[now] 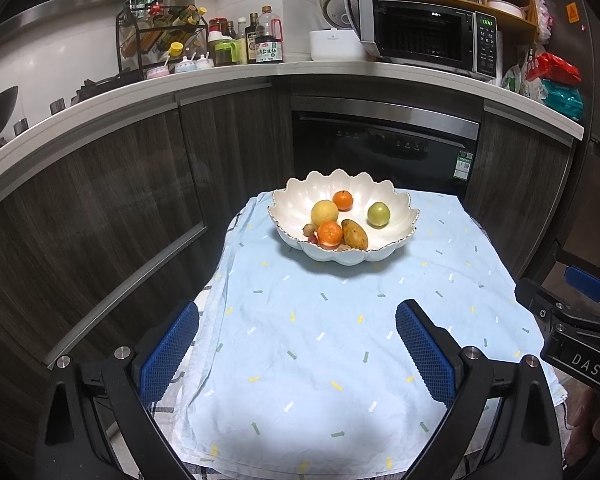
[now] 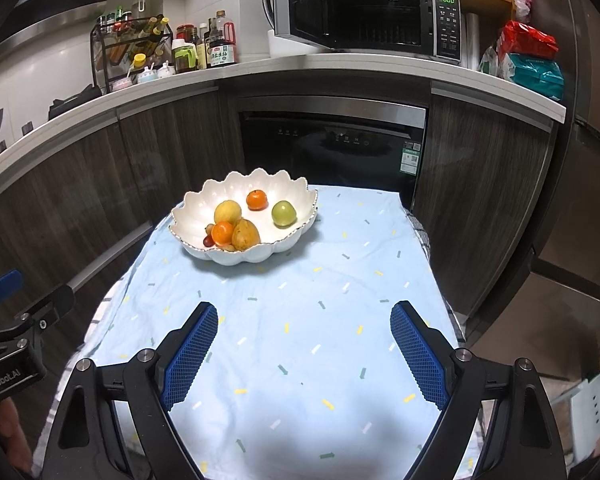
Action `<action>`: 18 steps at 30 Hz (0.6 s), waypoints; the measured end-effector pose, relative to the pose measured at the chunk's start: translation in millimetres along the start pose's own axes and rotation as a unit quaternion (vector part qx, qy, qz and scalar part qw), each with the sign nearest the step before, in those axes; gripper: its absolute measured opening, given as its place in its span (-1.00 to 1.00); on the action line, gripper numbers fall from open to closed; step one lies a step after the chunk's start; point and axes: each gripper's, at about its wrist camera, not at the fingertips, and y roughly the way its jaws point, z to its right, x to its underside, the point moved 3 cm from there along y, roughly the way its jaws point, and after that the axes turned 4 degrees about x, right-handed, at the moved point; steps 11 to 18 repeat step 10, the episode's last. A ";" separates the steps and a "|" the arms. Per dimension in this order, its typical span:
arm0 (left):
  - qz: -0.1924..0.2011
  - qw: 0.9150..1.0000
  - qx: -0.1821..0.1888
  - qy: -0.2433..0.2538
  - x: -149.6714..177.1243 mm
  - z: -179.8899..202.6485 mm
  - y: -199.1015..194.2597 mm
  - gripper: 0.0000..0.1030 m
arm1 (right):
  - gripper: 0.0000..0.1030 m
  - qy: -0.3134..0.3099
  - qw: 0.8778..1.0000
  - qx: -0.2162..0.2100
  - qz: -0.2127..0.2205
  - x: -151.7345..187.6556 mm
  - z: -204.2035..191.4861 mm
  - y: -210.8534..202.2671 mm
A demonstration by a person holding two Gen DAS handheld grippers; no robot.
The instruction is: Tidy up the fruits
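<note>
While both grippers, left (image 1: 298, 344) and right (image 2: 304, 344), gape wide and empty over the cloth (image 1: 340, 340), the fruit sits in the bowl (image 1: 396, 204), small pieces half hidden behind an orange (image 1: 329, 234).

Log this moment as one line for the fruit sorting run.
left gripper: open, empty | right gripper: open, empty | fruits: all in white bowl | bowl: on blue cloth | contact: none

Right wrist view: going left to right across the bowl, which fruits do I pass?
Small red fruit → near orange → yellow-brown mango → far orange → green fruit. The round yellow fruit sits above the near orange, so I left it out.
</note>
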 end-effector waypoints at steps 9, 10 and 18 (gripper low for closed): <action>-0.007 1.000 0.002 0.001 0.5 -0.7 5.8 0.97 | 0.73 0.004 1.000 -0.001 -0.007 0.6 0.0 5.0; -0.009 1.000 0.002 0.001 0.2 0.0 6.9 0.99 | 0.73 0.005 1.000 -0.001 -0.007 0.9 0.6 5.7; -0.009 1.000 0.002 0.001 0.2 0.0 6.9 0.99 | 0.73 0.005 1.000 -0.001 -0.007 0.9 0.6 5.7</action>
